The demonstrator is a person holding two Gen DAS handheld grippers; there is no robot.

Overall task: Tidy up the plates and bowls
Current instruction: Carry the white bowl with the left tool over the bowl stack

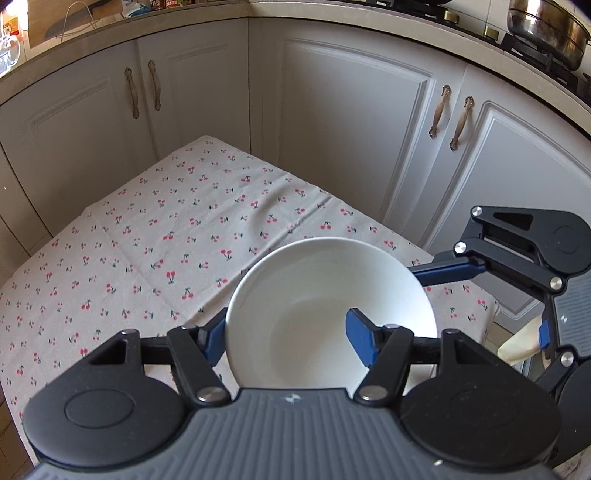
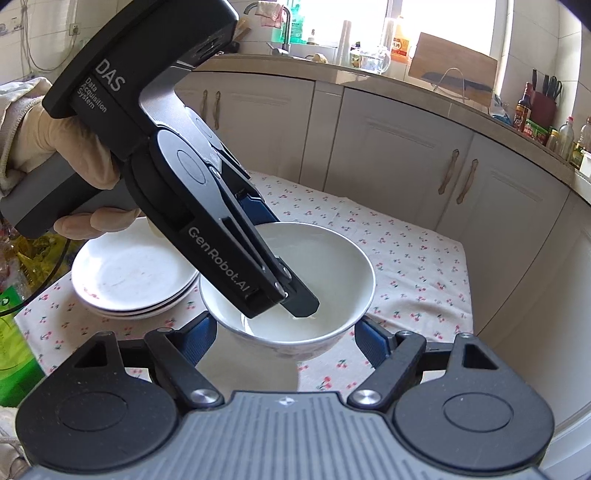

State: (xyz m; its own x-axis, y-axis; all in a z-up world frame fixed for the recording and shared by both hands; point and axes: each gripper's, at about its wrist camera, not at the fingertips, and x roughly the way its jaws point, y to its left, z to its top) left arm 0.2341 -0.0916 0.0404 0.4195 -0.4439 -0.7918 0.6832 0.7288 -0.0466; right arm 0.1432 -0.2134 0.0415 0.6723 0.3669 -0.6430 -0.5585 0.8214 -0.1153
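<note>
The left gripper is pinching the bowl rim, carrying it clear of the table; the right gripper is flanking the bowl, seemingly steadying it; plates are sitting beside the bowl.

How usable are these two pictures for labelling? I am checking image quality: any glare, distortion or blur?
Left wrist view: sharp, fisheye bends the cabinet doors, and sunlight falls on the cherry tablecloth and white bowl. Right wrist view: the window is blown out, the left gripper blocks much of the bowl, and the plates stay clear.
</note>
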